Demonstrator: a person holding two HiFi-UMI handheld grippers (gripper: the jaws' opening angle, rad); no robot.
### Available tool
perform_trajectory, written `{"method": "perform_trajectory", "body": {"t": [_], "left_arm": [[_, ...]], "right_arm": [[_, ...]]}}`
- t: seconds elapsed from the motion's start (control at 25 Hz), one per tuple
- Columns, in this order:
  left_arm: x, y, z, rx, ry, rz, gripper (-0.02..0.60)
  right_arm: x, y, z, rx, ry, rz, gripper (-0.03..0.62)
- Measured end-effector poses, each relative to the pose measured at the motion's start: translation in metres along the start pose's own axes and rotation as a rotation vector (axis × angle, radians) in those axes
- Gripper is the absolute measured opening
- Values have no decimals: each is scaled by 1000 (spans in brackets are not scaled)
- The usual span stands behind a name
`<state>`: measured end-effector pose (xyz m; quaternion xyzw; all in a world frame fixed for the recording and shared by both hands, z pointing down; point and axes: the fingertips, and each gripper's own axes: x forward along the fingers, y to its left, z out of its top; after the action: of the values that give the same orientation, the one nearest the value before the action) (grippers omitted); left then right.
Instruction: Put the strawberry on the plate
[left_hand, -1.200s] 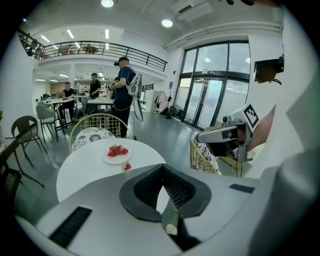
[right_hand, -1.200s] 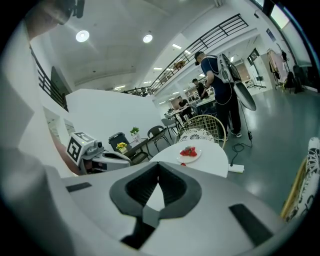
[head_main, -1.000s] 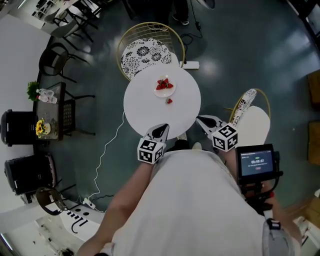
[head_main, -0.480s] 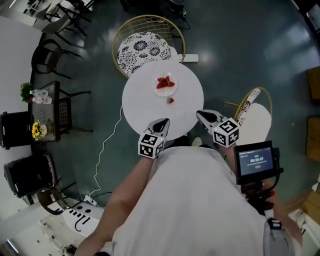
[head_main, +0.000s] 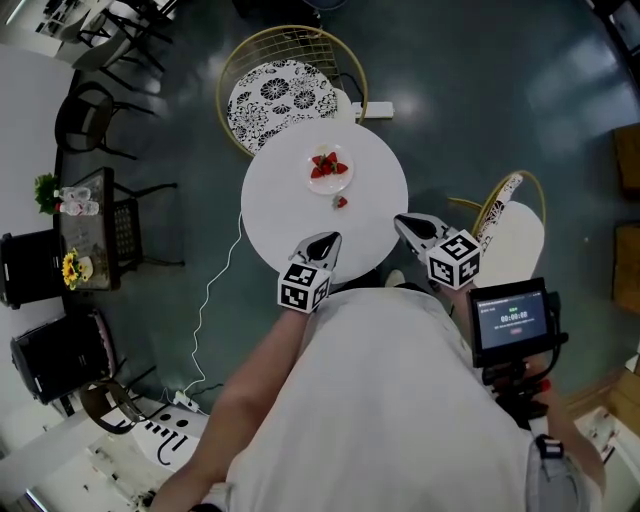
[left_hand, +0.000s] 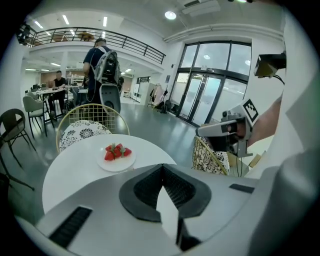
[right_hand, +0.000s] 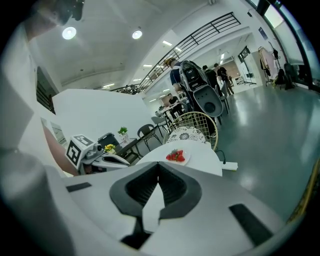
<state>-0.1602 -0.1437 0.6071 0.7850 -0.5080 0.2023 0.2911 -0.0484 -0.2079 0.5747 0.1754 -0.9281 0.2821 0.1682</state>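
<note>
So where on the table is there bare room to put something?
The left half of the table is bare, from the plate to the rim; so are the right edge and the near strip towards the left gripper and right gripper. It is crowded only at the plate and the loose strawberry beside it.

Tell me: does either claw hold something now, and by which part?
Nothing is held: the left claw and the right claw are both shut and empty.

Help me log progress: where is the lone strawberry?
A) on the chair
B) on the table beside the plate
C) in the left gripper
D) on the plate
B: the lone strawberry lies on the white table, just outside the plate.
</note>
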Motion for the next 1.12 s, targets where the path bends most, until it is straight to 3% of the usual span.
{"method": "perform_trajectory", "body": {"t": [0.48,0.92,1.12], "left_arm": [[25,28,-12,117,88,-10,5],[71,42,-22,316,261,-38,6],[87,45,-20,348,321,-86,5]], "right_arm": [[29,-10,-16,35,27,-9,5],[20,-19,-20,79,30,-52,5],[14,-26,-21,104,39,-78,5]]}}
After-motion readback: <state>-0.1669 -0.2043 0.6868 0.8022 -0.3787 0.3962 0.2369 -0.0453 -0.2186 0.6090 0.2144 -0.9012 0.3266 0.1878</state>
